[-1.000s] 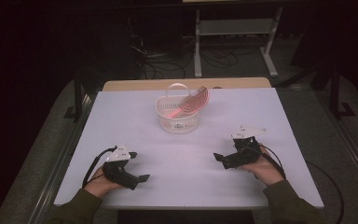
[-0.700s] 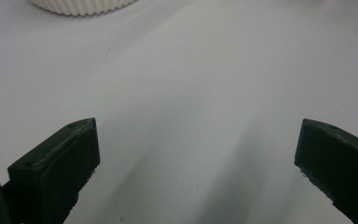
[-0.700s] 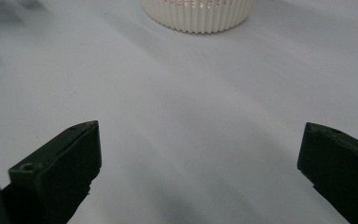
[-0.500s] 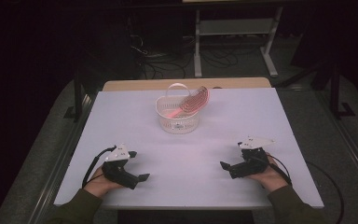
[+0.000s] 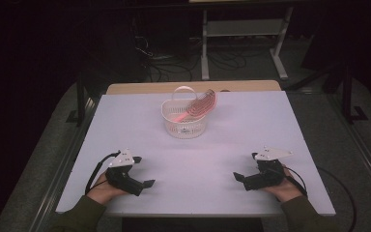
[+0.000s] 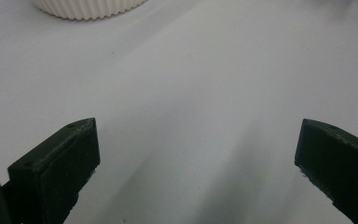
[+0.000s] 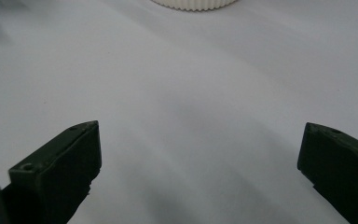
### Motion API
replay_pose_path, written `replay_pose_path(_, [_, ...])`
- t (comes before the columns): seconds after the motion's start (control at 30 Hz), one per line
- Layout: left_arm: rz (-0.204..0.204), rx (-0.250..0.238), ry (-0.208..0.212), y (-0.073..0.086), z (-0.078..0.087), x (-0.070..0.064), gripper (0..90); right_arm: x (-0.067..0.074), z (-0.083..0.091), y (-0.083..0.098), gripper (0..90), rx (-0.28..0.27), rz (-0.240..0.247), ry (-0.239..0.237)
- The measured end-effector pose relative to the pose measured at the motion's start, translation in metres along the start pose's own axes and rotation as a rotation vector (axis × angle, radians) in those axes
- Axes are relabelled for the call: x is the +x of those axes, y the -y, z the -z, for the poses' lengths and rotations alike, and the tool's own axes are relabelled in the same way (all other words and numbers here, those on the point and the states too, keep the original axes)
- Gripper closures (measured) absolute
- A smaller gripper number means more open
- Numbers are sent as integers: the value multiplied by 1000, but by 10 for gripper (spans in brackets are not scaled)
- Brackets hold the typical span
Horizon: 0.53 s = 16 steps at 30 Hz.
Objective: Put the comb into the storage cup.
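A white ribbed basket with a hoop handle stands at the middle back of the white table. A red slatted object leans in it, sticking out over the right rim. The basket's lower wall also edges the top of the left gripper view and the right gripper view. My left gripper rests near the front left edge, open, nothing between its jaws. My right gripper lies near the front right edge, also open and empty.
A wooden board edge shows behind the table top. Beyond it, on the dark floor, are cables and a white metal frame. Bare table surface lies between the grippers and the basket.
My right gripper has drawn back toward the front right edge of the table and settled lower. The left gripper and the basket have stayed put.
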<state>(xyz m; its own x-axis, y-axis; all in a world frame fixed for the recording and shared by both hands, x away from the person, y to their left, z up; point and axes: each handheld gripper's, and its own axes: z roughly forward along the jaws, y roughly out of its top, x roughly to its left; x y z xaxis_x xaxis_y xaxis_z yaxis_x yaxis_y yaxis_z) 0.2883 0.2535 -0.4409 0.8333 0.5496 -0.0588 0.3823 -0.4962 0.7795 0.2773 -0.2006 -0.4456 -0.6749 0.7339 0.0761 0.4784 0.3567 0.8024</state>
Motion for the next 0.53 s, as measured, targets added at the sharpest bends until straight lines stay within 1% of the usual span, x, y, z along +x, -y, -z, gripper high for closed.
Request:
replay_pose_path(0.3, [4,-6,-8,0,1,1,0,6,-1,1,0,2,5,-23])
replay_pose_path(0.37, [7,-4,-8,1,1,1,0,6,-2,1,0,4,15,-24])
replay_pose_path(0.53, [7,-2,-8,1,1,1,0,6,-2,1,0,3,12,-19])
